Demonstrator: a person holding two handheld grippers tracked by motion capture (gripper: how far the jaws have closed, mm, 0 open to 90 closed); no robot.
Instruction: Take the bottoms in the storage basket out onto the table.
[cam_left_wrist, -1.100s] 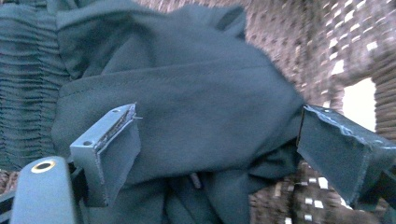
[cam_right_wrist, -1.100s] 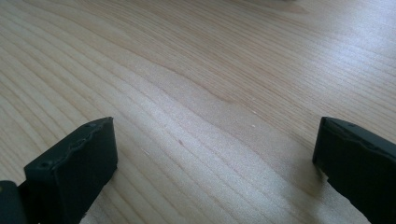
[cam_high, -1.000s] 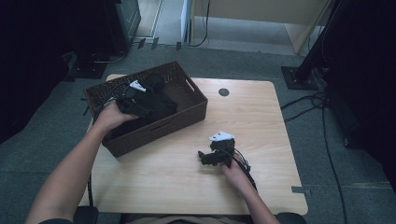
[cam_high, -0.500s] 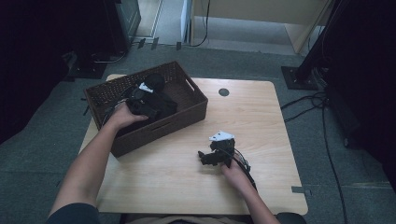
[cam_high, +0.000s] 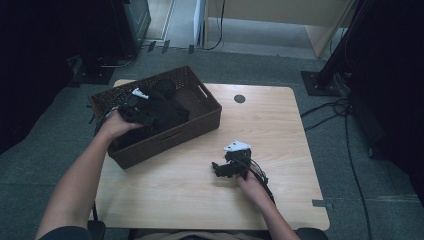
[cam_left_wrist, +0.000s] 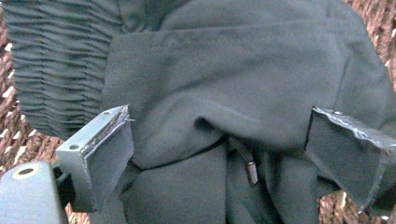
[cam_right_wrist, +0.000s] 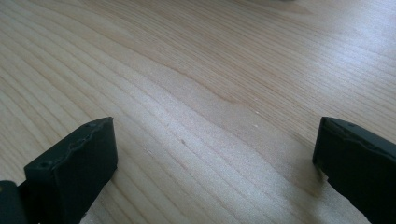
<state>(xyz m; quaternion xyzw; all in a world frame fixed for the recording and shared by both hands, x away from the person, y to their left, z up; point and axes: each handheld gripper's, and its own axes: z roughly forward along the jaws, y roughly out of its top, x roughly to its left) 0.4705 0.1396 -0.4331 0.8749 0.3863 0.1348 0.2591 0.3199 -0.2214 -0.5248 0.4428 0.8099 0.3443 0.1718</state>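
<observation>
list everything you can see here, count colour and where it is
basket: 1, dark brown wicker, back left part of the table
clothing: 1 heap, black, inside the basket
table: 1, light wood, middle of the room
round cap: 1, dark, set in the tabletop near the far edge
cables: several, black, on the grey floor to the right of the table
left tongs: 1, black, open over the clothing in the basket
right tongs: 1, black, open, low over the bare tabletop
forearms: 2, bare, reaching in from the near edge
</observation>
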